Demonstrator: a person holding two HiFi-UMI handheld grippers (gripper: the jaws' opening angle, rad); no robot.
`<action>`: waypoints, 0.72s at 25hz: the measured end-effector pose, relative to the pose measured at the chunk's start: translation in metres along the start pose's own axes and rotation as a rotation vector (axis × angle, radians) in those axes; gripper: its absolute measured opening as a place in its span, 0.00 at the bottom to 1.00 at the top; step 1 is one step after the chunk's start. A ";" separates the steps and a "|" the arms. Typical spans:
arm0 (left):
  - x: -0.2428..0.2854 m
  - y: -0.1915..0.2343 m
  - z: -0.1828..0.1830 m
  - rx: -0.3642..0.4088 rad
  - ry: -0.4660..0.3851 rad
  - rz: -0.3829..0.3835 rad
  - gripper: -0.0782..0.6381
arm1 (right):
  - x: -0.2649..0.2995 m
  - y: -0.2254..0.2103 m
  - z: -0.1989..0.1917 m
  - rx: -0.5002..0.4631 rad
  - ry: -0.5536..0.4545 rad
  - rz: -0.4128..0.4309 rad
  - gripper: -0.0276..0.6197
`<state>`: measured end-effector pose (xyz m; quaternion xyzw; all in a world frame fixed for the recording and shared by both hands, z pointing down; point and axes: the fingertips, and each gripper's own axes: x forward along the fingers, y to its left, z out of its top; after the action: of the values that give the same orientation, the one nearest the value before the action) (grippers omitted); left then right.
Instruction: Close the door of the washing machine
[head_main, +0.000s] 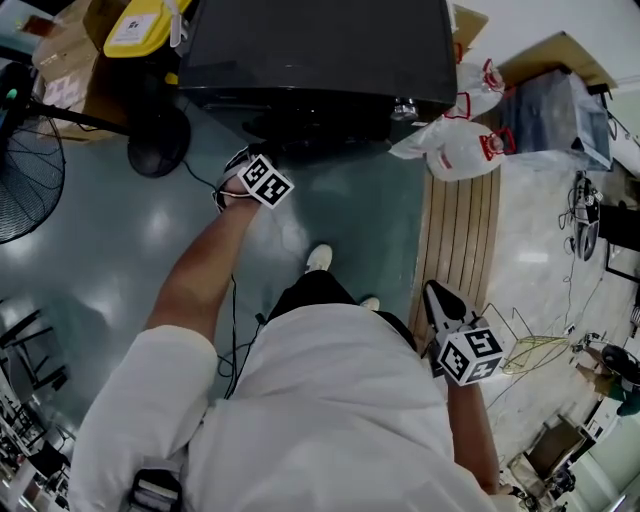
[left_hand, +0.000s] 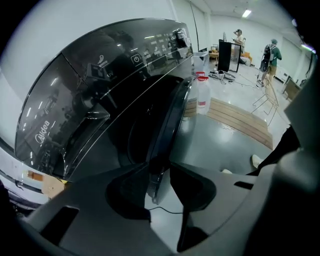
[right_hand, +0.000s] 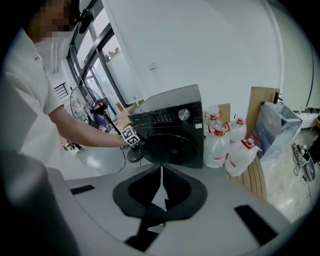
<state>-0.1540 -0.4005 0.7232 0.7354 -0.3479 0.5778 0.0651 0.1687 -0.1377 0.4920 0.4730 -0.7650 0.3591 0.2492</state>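
Note:
The black front-loading washing machine (head_main: 310, 50) stands ahead of me, against the wall. Its round door (left_hand: 170, 115) is ajar, swung a little out from the drum opening. My left gripper (left_hand: 159, 170) is shut on the door's free edge, which sits between its jaws. In the head view this left gripper (head_main: 250, 162) is at the machine's front, arm stretched forward. In the right gripper view the door (right_hand: 167, 150) looks close to the machine's front (right_hand: 172, 122). My right gripper (head_main: 440, 300) hangs back at my right side, shut (right_hand: 161, 185) and holding nothing.
Several large water jugs (head_main: 455, 150) with red caps stand right of the machine on a wooden slatted strip (head_main: 460, 230). A floor fan (head_main: 25, 170) and cardboard boxes (head_main: 70, 50) are at the left. A black cable (head_main: 232, 330) trails over the floor. Two people (left_hand: 270, 55) stand far off.

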 end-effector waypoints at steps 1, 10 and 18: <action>0.002 0.004 0.001 -0.001 -0.001 0.008 0.30 | 0.000 -0.002 0.001 -0.001 0.001 -0.002 0.08; 0.015 0.035 0.016 0.005 -0.012 0.069 0.28 | 0.005 -0.013 0.005 0.003 0.019 -0.015 0.08; 0.025 0.056 0.028 0.032 -0.017 0.100 0.28 | 0.013 -0.018 0.012 0.005 0.026 -0.029 0.08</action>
<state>-0.1620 -0.4671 0.7194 0.7228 -0.3756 0.5796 0.0212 0.1792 -0.1591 0.4996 0.4798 -0.7538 0.3638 0.2631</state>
